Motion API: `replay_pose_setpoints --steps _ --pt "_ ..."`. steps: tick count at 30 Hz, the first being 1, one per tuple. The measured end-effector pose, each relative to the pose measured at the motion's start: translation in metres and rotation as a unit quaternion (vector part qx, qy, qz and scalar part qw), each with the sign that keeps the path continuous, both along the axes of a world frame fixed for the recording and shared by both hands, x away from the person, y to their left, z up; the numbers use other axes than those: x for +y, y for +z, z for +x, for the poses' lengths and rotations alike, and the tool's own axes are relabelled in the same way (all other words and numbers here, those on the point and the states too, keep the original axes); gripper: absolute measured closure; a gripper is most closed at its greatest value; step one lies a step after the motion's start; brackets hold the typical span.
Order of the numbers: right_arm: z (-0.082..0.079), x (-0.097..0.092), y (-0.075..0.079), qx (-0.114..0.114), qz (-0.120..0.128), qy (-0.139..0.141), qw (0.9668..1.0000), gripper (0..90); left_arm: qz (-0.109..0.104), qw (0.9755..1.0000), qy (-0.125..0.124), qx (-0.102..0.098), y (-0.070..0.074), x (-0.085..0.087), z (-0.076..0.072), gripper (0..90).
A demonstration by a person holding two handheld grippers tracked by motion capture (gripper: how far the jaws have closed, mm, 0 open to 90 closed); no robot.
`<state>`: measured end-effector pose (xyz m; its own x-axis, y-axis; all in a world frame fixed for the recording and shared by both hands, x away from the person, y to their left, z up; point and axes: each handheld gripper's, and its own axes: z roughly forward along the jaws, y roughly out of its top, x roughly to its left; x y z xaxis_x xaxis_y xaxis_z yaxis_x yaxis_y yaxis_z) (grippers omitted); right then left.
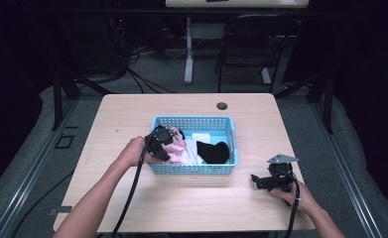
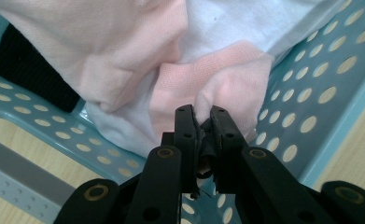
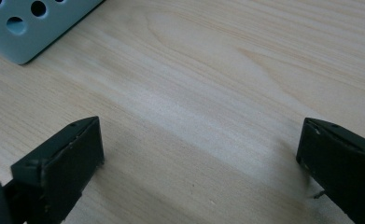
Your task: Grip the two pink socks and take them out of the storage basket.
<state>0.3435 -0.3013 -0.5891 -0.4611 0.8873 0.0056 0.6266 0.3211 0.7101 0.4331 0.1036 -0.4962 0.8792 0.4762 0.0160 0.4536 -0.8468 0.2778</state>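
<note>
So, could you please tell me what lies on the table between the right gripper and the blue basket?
Nothing: between the right gripper and the blue basket the wooden table is bare, as the high view and the right gripper view both show.

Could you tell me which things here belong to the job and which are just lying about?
In use:
- left hand-held gripper, shut on the pink cloth
- blue perforated basket holding it
- white cloth and black cloth inside

Idle:
- right hand-held gripper, open, on the table
- black chair behind
</note>
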Motion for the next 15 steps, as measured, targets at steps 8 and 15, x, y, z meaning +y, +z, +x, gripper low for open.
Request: replay_pose_setpoints --steps 8,15 --pt "0.000 0.000 0.000 0.000 -0.003 -0.001 1.0000 0.1 -0.015 0.9999 0.001 -0.002 0.013 0.003 -0.001 83.3" --pt "0.000 0.000 0.000 0.000 -0.002 -0.001 1.0000 0.1 -0.024 0.9996 -0.004 -0.013 0.031 0.005 -0.003 83.4"
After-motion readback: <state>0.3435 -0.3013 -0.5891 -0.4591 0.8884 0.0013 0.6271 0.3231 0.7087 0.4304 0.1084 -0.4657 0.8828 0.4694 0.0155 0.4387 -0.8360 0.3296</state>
